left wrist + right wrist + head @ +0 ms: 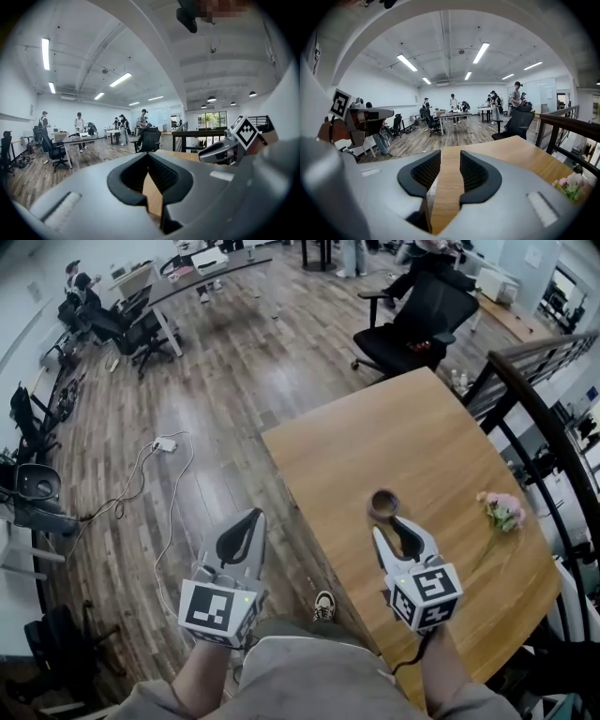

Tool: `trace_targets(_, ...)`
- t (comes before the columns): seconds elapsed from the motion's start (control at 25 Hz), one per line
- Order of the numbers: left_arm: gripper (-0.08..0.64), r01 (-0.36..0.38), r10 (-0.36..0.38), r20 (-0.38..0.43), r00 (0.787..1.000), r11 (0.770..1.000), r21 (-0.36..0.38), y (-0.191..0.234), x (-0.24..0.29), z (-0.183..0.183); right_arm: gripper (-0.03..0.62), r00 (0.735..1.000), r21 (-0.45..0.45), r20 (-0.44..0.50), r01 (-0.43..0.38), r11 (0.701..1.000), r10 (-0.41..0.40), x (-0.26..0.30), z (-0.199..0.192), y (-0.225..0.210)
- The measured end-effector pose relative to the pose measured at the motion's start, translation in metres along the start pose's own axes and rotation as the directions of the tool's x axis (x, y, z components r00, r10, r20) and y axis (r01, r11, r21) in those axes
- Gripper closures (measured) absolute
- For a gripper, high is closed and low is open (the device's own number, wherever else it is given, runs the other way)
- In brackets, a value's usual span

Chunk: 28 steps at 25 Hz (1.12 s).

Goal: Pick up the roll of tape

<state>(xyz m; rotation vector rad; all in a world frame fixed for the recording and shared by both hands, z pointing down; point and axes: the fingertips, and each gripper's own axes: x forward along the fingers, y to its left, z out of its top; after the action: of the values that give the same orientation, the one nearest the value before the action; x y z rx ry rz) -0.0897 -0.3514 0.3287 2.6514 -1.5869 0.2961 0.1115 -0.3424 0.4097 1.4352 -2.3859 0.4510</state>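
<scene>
Wooden table: tape roll, pink flowers, probably | plank floor, office chair

Open-plan office with a brown wood-plank floor.
White walls and long ceiling strip lights; black swivel office chair near a light wooden tabletop; dark metal railing, perhaps a stairwell's edge.

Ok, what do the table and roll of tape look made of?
Table: wood or wood-look laminate, matte light brown, grain lines visible. Roll of tape: dull brown ring with open centre, possibly paper or packing tape; too small to be sure.
</scene>
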Motion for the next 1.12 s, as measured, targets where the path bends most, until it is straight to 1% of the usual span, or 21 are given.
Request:
trace_targets(0.16,0.558,-0.019,0.019,-0.031,0.999,1.000,-0.004,0.002,0.015,-0.004,0.480,1.000,0.013,-0.028,-0.006,1.000,0.006,0.014,-0.006,-0.015)
trace_targets(0.28,0.558,-0.009,0.009,-0.042,0.999,1.000,-0.003,0.004,0.026,-0.012,0.480,0.998,0.020,-0.057,-0.003,1.000,0.004,0.030,-0.013,-0.025)
trace_targets(0.52,0.558,0.009,-0.010,-0.097,0.995,1.000,-0.013,0.010,0.047,-0.039,0.480,0.989,0.058,-0.148,0.024,0.998,-0.015,0.066,-0.047,-0.048)
trace_targets(0.68,0.558,0.005,-0.012,-0.131,0.991,0.999,-0.050,0.016,0.058,-0.057,0.480,0.979,0.072,-0.204,0.045,0.996,-0.030,0.090,-0.070,-0.059)
trace_targets(0.8,0.558,0.010,-0.018,-0.144,0.989,0.998,-0.056,0.022,0.068,-0.075,0.480,0.967,0.059,-0.249,0.060,0.996,-0.044,0.108,-0.090,-0.067)
trace_targets(1.0,0.558,0.036,-0.042,-0.157,0.987,0.999,-0.039,0.026,0.091,-0.113,0.480,0.949,0.041,-0.305,0.097,0.994,-0.080,0.136,-0.127,-0.085)
trace_targets(1.12,0.558,0.050,-0.056,-0.185,0.981,0.998,-0.041,0.027,0.100,-0.142,0.480,0.941,0.037,-0.324,0.117,0.992,-0.099,0.148,-0.147,-0.093)
